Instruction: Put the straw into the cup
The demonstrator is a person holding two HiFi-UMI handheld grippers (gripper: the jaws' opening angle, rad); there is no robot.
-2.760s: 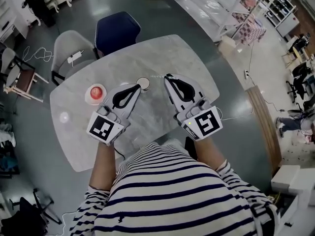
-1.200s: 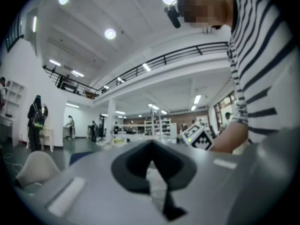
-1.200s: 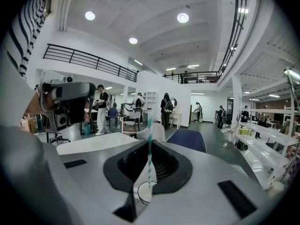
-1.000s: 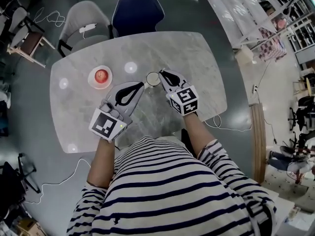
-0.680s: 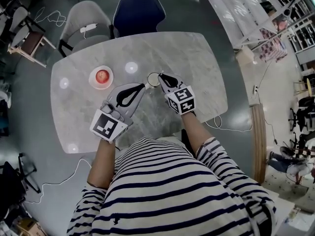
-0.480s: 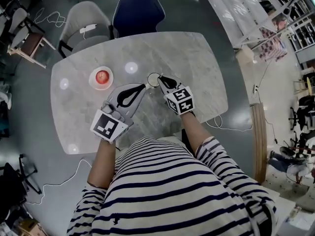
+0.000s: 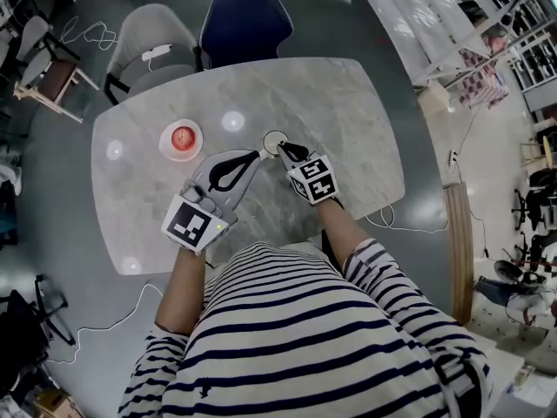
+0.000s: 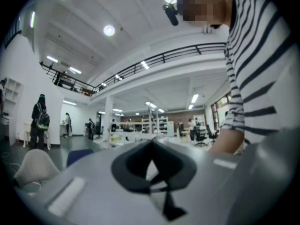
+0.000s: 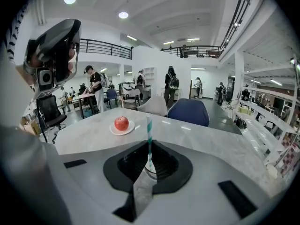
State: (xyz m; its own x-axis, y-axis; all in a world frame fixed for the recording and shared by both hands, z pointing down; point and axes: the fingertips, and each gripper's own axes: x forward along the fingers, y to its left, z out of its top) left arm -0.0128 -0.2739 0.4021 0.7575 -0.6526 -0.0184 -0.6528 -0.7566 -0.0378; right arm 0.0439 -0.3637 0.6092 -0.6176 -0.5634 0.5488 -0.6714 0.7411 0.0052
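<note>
Right gripper view: right gripper pinched on striped straw, upright, lower end at mouth of cup on table. Left gripper closed, empty, beside cup. Step judged: insertion. Next: lower straight, then release.

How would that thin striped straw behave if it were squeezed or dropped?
Probably very light: the straw stands upright without sagging, pinched by the right tool. Likely stiff lengthwise, yet a hard squeeze might crush it. Being round, it may roll on the smooth table.
</note>
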